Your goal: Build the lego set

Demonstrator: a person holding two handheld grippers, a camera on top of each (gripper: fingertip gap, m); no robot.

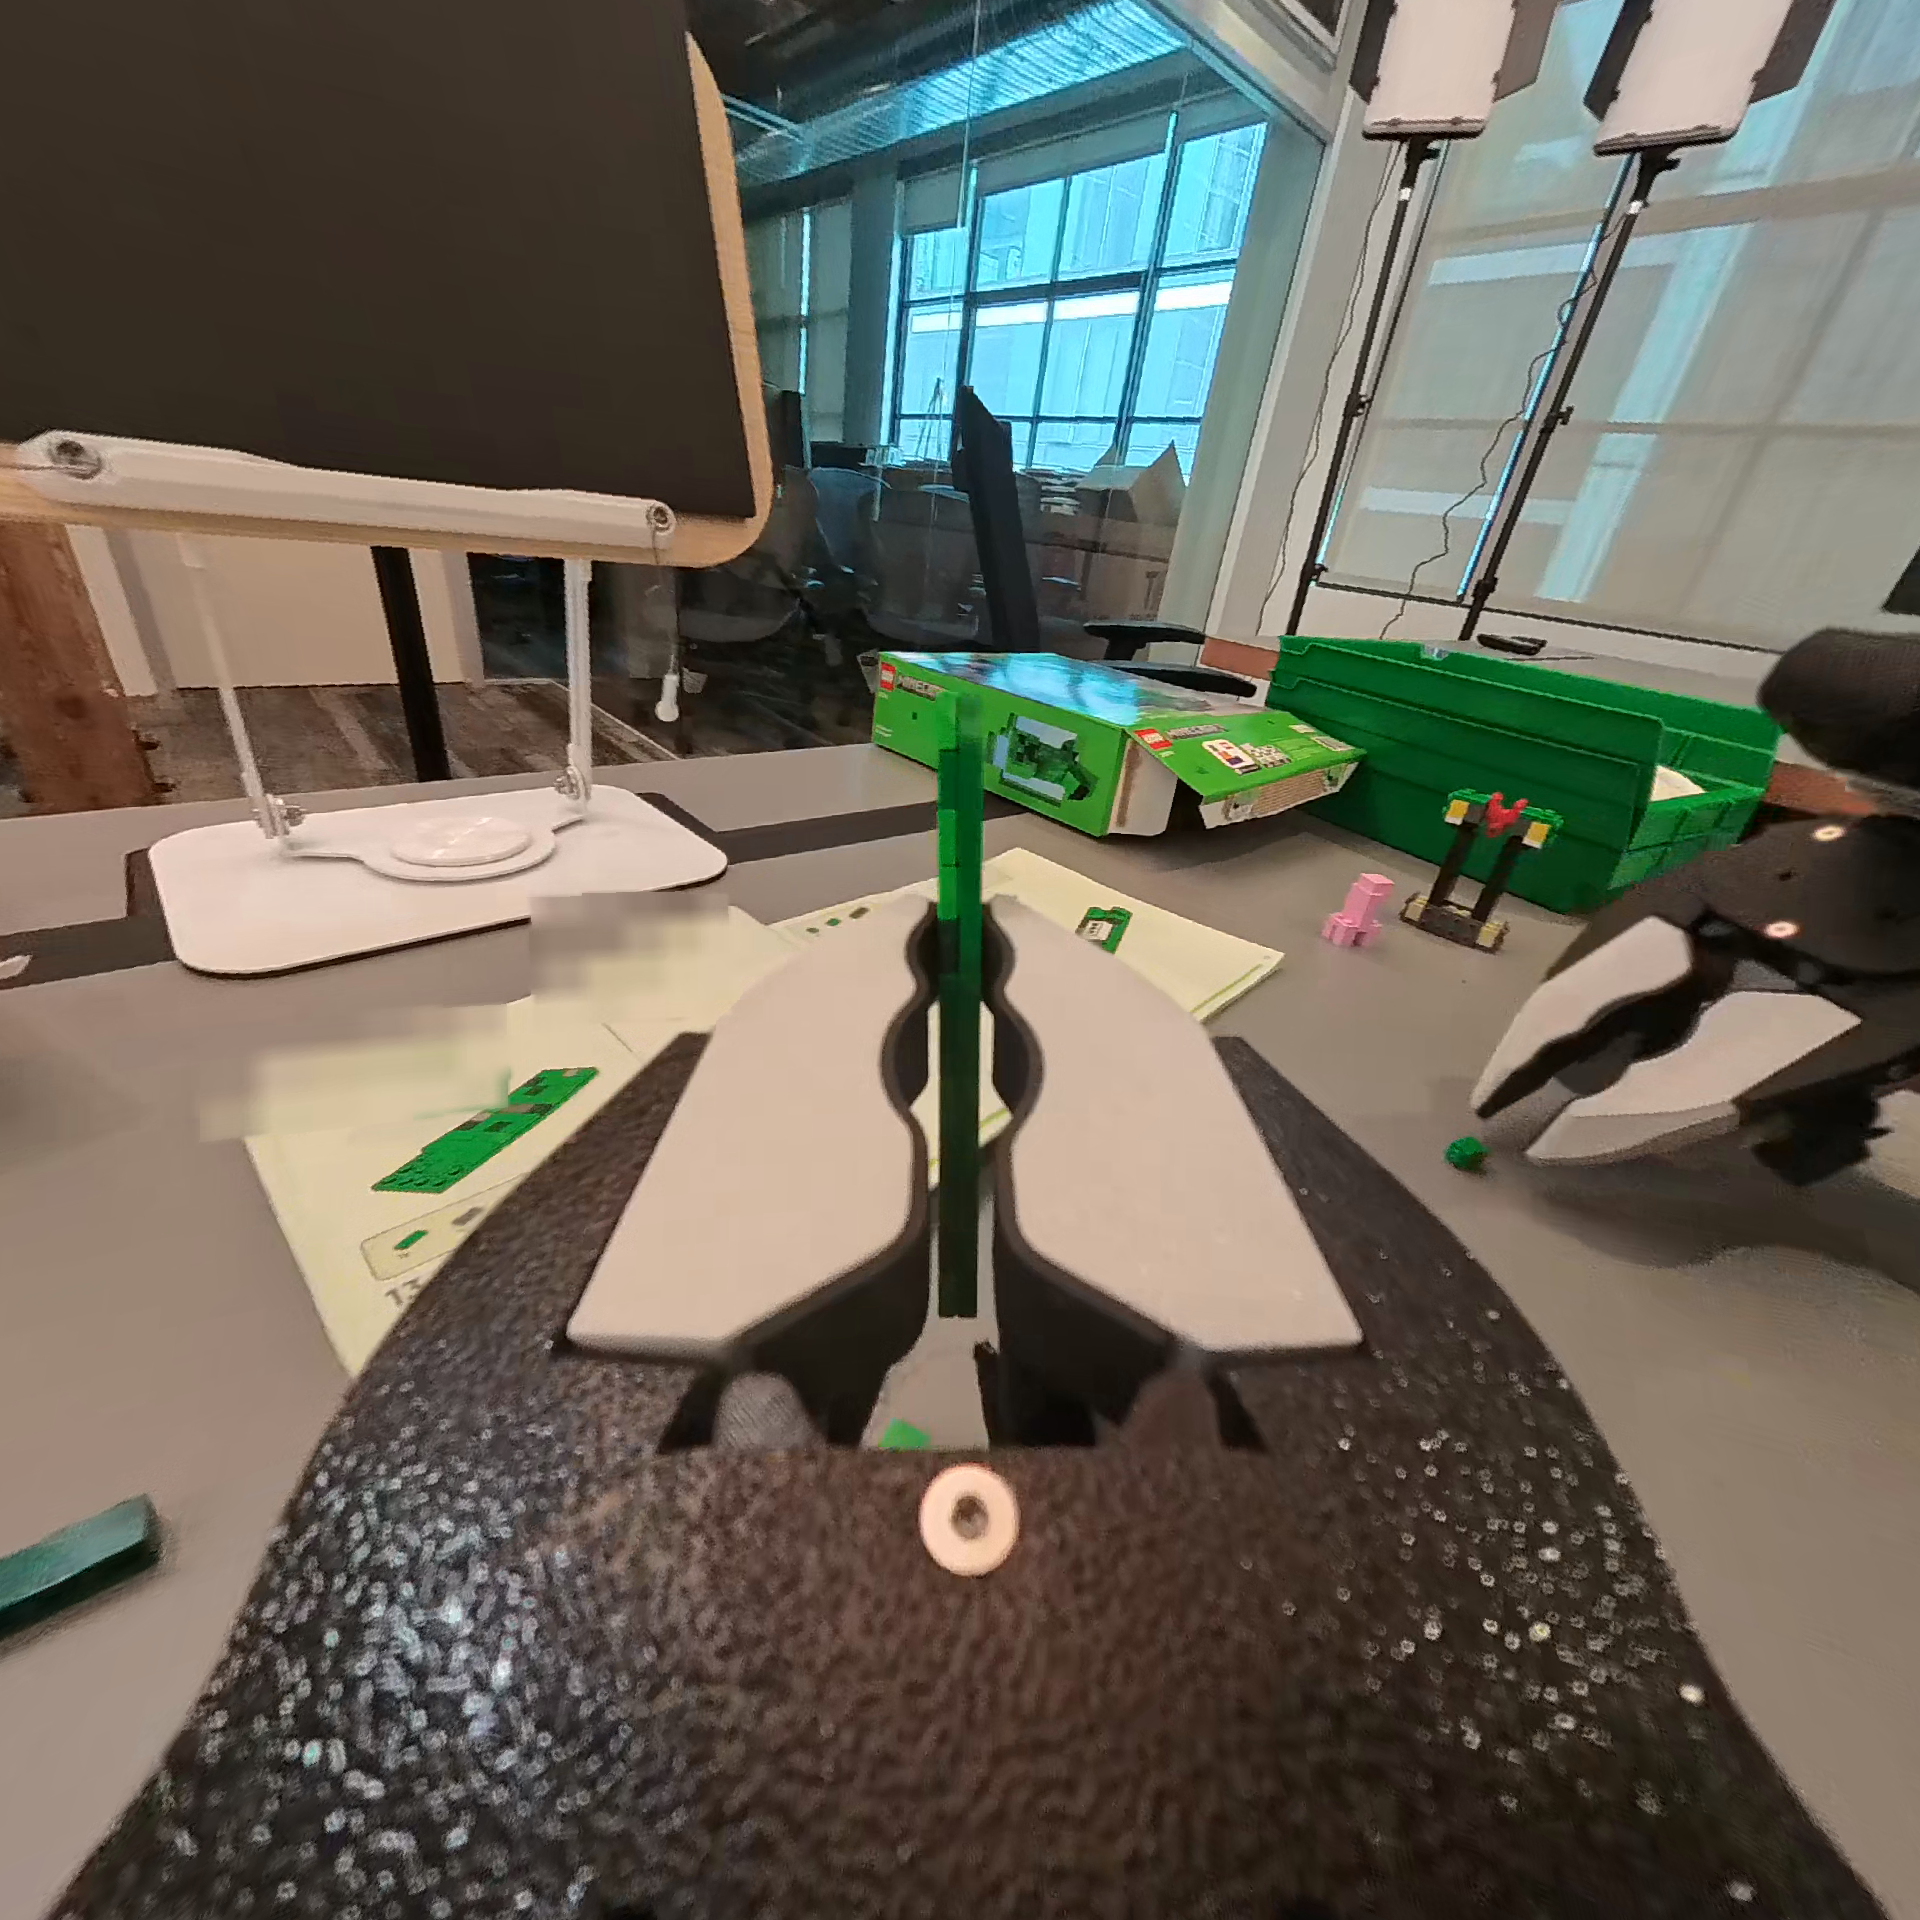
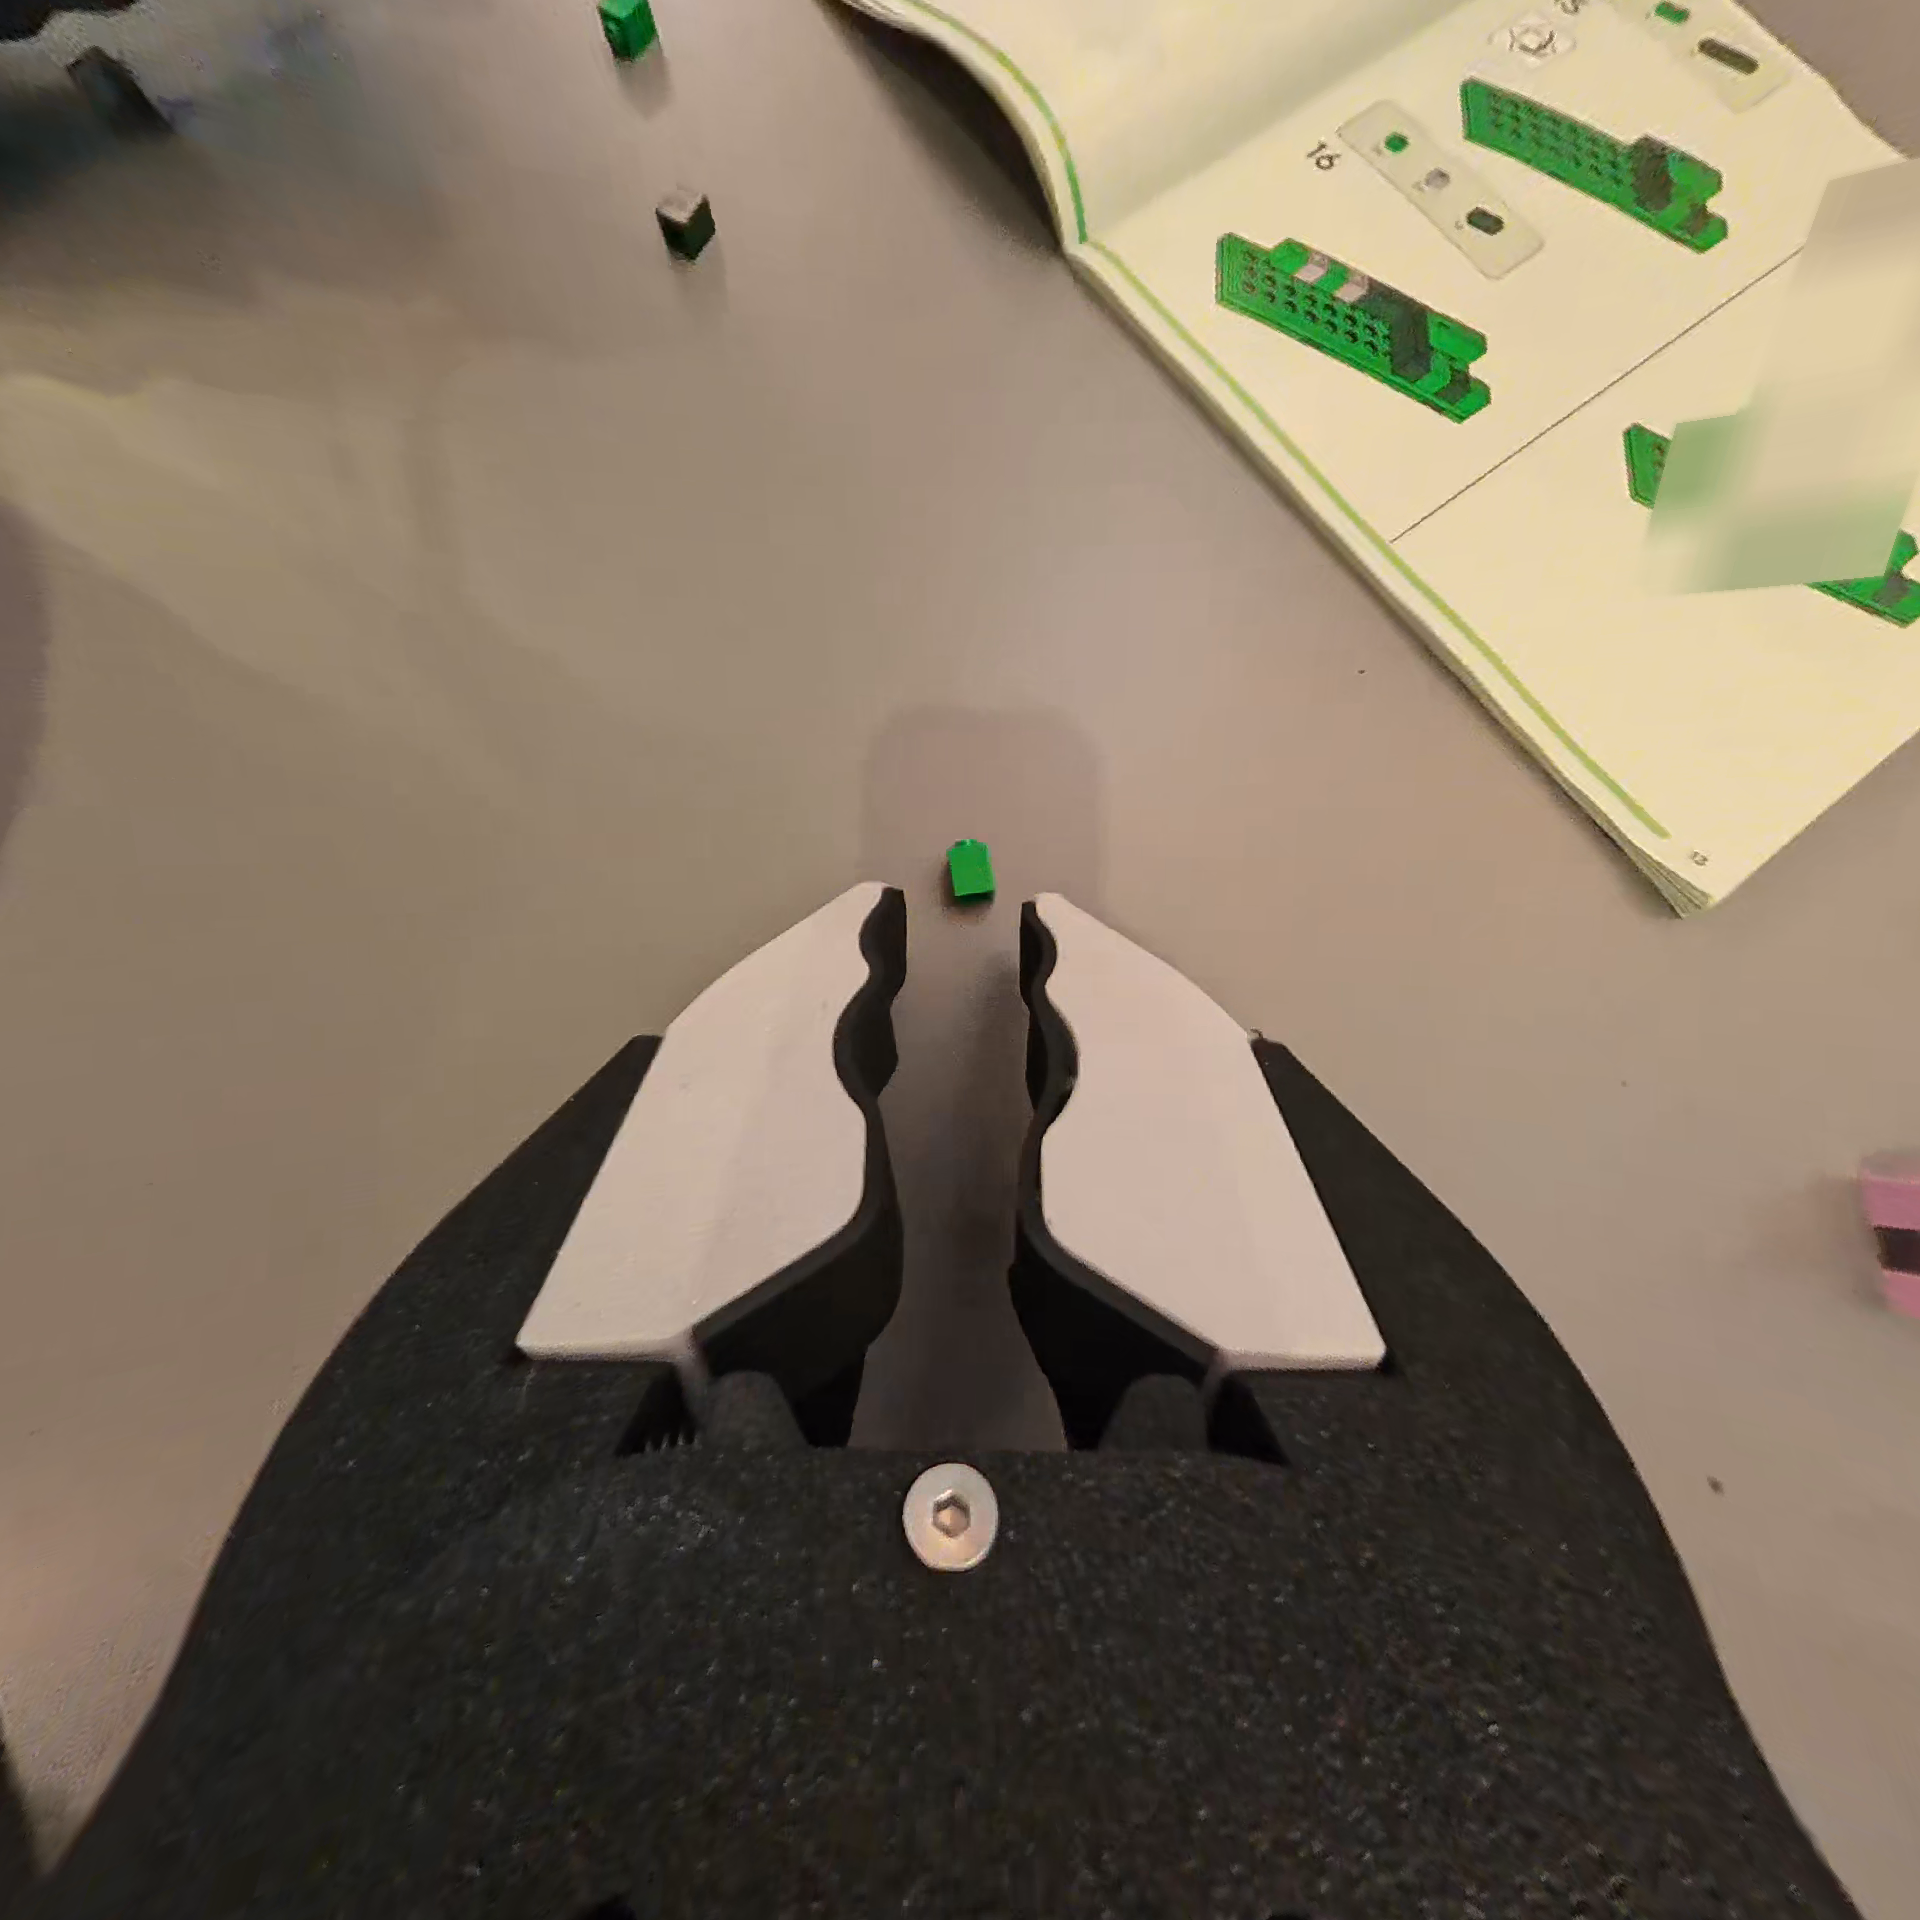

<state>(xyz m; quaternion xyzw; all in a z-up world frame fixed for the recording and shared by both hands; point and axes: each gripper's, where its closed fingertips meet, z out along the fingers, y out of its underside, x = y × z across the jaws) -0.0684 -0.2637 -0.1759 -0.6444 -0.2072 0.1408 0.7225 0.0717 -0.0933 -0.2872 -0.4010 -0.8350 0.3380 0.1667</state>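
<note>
On the grey table (image 1: pixel 1558 1403) we see an open instruction booklet (image 2: pixel 1455 499) lying flat, far right of the right gripper (image 2: pixel 961 909). Our left gripper (image 1: pixel 961 930) is clenched on a thin green brick plate (image 1: pixel 958 831), held upright on edge between both pads, its top reaching well past the fingertips. Our right gripper's claw is released, just short of a tiny green brick (image 2: pixel 970 869) resting on the table.

Print on box (image 1: pixel 1117 743), booklet (image 2: pixel 1455 416)
</note>
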